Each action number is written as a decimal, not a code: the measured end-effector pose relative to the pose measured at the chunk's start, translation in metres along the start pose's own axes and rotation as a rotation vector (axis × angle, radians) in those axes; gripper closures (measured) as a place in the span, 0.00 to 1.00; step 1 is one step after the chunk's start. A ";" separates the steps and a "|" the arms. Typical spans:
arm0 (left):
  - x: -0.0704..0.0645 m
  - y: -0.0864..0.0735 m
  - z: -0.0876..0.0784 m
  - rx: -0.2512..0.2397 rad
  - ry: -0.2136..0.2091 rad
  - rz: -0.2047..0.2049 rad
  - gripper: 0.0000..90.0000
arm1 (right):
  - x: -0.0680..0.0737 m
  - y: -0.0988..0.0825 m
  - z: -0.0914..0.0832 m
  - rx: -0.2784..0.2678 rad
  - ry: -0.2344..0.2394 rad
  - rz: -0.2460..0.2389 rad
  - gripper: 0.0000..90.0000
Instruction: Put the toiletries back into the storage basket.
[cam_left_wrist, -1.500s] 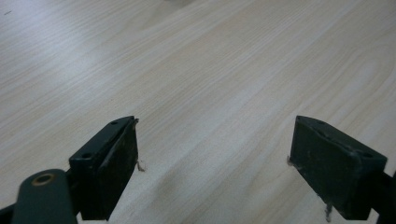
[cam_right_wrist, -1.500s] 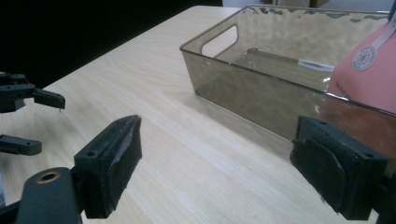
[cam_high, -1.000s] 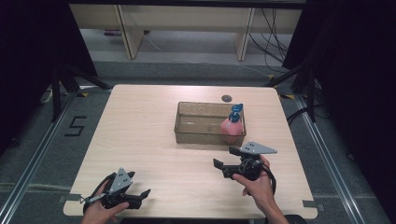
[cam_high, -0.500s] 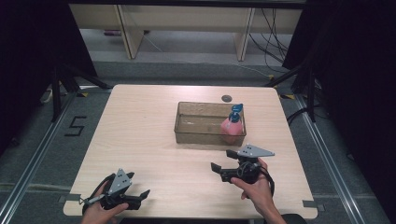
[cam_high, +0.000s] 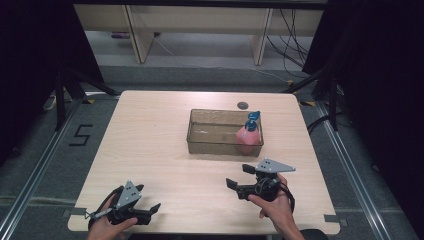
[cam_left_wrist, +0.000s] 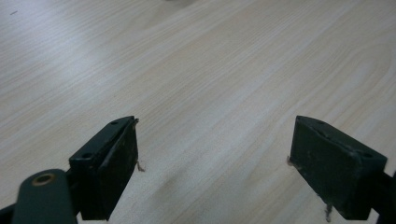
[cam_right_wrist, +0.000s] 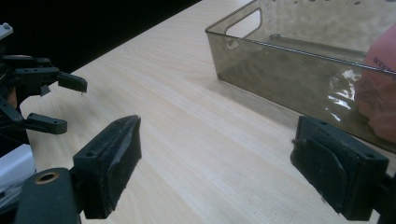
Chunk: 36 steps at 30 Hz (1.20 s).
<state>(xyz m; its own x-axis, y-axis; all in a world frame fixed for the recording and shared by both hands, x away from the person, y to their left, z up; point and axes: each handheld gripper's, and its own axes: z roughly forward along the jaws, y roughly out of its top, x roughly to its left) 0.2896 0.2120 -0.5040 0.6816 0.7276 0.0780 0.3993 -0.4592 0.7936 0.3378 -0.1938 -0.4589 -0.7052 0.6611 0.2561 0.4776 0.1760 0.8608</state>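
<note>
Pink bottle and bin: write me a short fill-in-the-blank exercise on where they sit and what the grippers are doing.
1. The pink bottle with the blue cap stands inside the clear ____.
2. The bottle is at the bin's ____ end in the high view.
3. The jaws of the right gripper and of the left gripper are both ____, holding nothing.
4. Both grippers hover over the wooden ____.

Missing words: bin; right; open; table
</note>
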 end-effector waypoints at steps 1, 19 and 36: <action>-0.001 0.000 0.000 -0.005 0.000 -0.010 0.17 | 0.002 -0.001 -0.001 0.000 -0.004 0.023 0.18; -0.001 0.000 0.001 -0.005 0.000 -0.014 0.17 | 0.002 -0.017 -0.005 -0.001 0.008 0.008 0.18; -0.001 0.000 0.001 -0.007 -0.007 -0.013 0.17 | 0.010 -0.031 -0.012 0.023 0.037 0.046 0.18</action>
<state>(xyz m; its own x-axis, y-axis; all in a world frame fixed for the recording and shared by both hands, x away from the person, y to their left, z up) 0.2892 0.2112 -0.5049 0.6810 0.7296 0.0635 0.4039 -0.4465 0.7985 0.3097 -0.2020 -0.4778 -0.7010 0.6416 0.3114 0.5212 0.1630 0.8377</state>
